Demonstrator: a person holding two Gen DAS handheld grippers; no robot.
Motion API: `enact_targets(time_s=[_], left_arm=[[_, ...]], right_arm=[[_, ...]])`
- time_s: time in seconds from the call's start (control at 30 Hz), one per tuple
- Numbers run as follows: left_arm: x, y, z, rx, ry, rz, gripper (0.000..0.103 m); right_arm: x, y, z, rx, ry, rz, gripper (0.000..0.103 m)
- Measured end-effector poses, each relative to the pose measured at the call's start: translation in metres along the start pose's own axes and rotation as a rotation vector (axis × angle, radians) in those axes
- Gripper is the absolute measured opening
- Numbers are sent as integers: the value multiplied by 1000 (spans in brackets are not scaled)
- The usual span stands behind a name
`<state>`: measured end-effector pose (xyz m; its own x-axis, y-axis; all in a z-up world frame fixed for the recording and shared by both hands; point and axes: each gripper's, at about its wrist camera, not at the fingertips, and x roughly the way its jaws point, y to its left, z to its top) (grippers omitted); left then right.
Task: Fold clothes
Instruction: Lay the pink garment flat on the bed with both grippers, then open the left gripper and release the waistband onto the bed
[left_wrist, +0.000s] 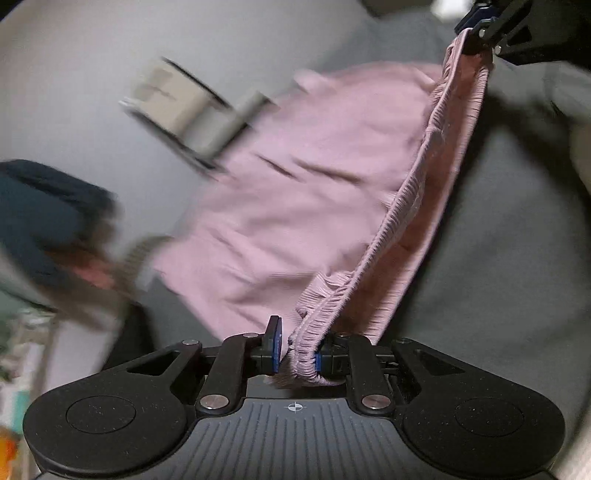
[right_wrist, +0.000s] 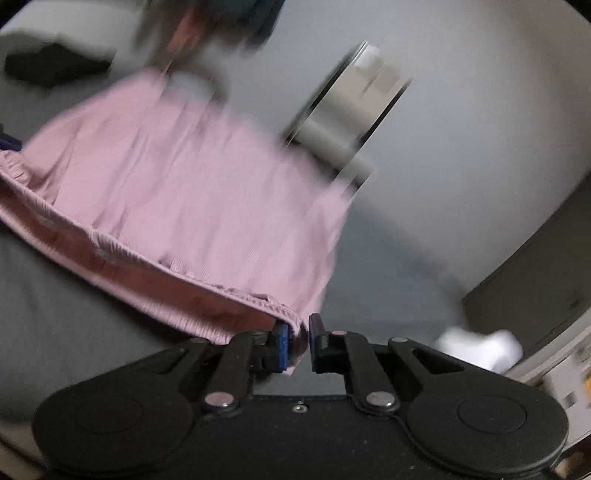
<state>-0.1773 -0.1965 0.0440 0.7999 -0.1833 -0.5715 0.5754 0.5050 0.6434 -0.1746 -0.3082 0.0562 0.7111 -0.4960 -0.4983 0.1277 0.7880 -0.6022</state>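
1. A grey surface (left_wrist: 498, 240) fills much of both views.
2. A pale wall (right_wrist: 461, 129) stands behind it.
3. A blurred box-like object (left_wrist: 177, 107) with dark edges and a light face is before the wall; its kind is unclear.
4. A black item (right_wrist: 55, 68) lies on the grey surface.
5. A white bundle (right_wrist: 480, 349) lies near a dark panel (right_wrist: 535, 280).

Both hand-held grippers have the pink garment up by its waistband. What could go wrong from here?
1. The right hand-held gripper pinches only the very corner of the waistband, so it may slip out.
2. The left hand-held gripper holds a bunched clump of elastic, which could leave the fold uneven.
3. The pink garment swings close to the clothes pile on the bed and could drag across it.
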Motion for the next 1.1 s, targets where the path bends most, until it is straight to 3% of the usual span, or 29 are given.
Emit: enact_targets(time_s=[0.03, 0.07, 0.17, 0.23, 0.4, 0.6, 0.7, 0.83, 1.0, 1.1], left_arm=[[0, 3, 0, -30, 8, 4, 17], [0, 7, 1, -60, 18, 7, 17], [25, -2, -1, -11, 186, -139, 16], [20, -5, -1, 14, 166, -137, 17], [3, 13, -2, -75, 155, -289, 17], [-18, 59, -19, -240, 129, -466, 42], [-16, 83, -33, -378, 120, -528, 70], [-13, 96, -46, -480, 137, -622, 89], [-22, 96, -55, -441, 111, -704, 91], [-24, 127, -61, -524, 58, -707, 91]], right_arm=[[-1, 3, 1, -17, -13, -33, 24], [5, 5, -1, -9, 26, -3, 25], [33, 9, -11, 50, 212, 164, 23], [35, 3, -11, 96, 240, 207, 24], [30, -18, -10, 215, 267, 286, 30], [28, -43, -11, 346, 295, 383, 48], [29, -48, -13, 364, 313, 390, 49], [36, -47, -14, 347, 363, 369, 49], [39, -45, -10, 313, 402, 383, 49], [22, -46, -2, 239, 385, 394, 50]])
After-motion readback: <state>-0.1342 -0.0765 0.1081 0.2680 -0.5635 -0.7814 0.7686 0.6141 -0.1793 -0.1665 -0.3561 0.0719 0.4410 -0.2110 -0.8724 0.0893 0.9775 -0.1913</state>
